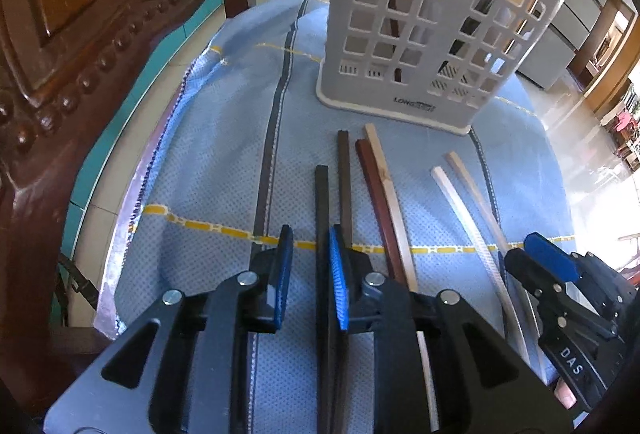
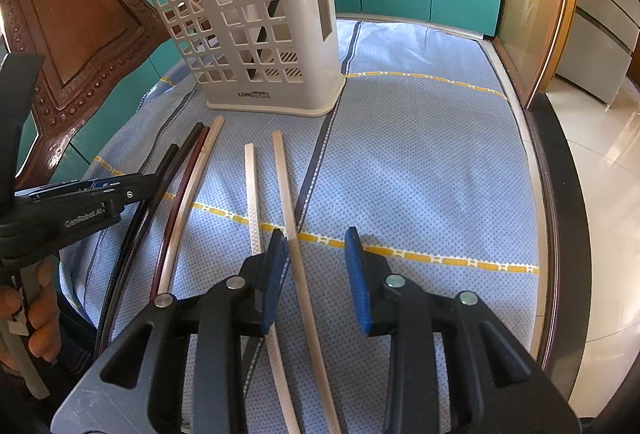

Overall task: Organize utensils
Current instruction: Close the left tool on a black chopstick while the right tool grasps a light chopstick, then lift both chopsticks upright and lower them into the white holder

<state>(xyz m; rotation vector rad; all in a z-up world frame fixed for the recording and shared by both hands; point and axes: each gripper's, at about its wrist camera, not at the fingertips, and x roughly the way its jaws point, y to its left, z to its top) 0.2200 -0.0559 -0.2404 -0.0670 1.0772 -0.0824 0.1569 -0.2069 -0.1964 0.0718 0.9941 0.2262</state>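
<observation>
Left gripper (image 1: pixel 310 266) jaws stand narrowly apart around a black chopstick (image 1: pixel 321 202) lying on the blue-clothed tabletop (image 1: pixel 208 170). Right gripper (image 2: pixel 316 266) jaws gape over a cream chopstick (image 2: pixel 286 186), unpressed; the utensil holder (image 2: pixel 256 34) stands beyond.

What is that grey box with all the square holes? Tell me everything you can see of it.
The grey holder looks like moulded plastic, tall and upright, standing on the blue cloth beyond the loose chopsticks. Its walls are grids of square openings, with slotted vents low down, a spoon-shaped cutout on one side, a flared pale base and a printed brand near the bottom. A few sticks already stand inside it. Neither pair of fingers touches it.
</observation>
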